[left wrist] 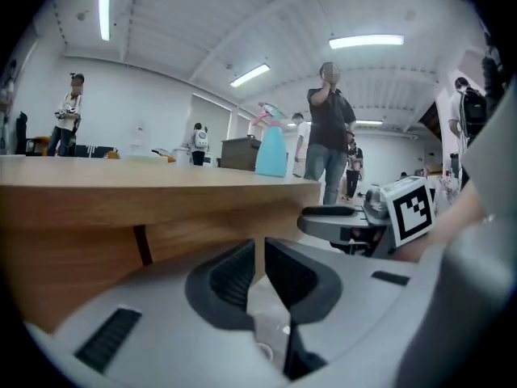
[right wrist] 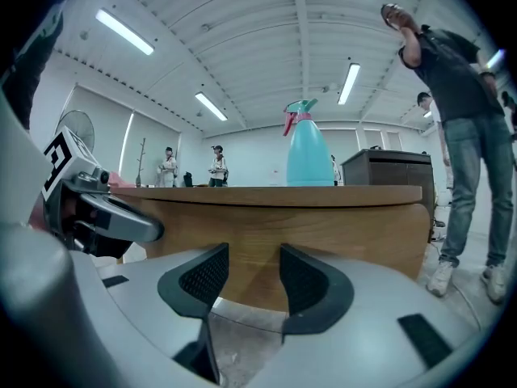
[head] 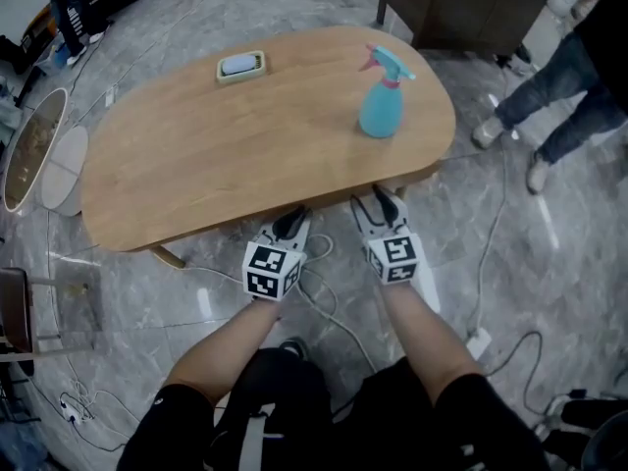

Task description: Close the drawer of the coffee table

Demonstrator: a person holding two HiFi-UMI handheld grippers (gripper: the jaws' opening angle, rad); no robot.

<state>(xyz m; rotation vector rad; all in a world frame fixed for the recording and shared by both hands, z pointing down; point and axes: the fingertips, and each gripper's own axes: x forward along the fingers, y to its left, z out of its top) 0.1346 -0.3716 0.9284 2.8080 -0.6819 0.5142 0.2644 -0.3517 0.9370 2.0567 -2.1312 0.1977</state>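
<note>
A low oval wooden desk [head: 245,145] stands on a grey marbled floor [head: 128,292] strewn with cables. On its top, at about 1 o'clock, is a teal plastic spray bottle with a pink trigger [head: 381,101]. At about 11 o'clock lies a small pale green rectangular tray [head: 240,66].

Both grippers are at the desk's near edge, around 6 o'clock, side by side and a little apart. The left gripper [head: 292,220] is clenched: in its own view the ribbed black pads [left wrist: 234,277] are almost together with nothing between them. The right gripper [head: 381,204] is released, its pads [right wrist: 305,281] standing apart and empty, pointing at the wooden drawer front [right wrist: 355,233] just ahead.

That drawer front sits under the desk top at 6 o'clock and seems pushed in flush. The head view hides it beneath the top, so this rests on the gripper views alone.

At 2 o'clock beyond the desk a person in jeans [head: 559,96] stands on the floor.
</note>
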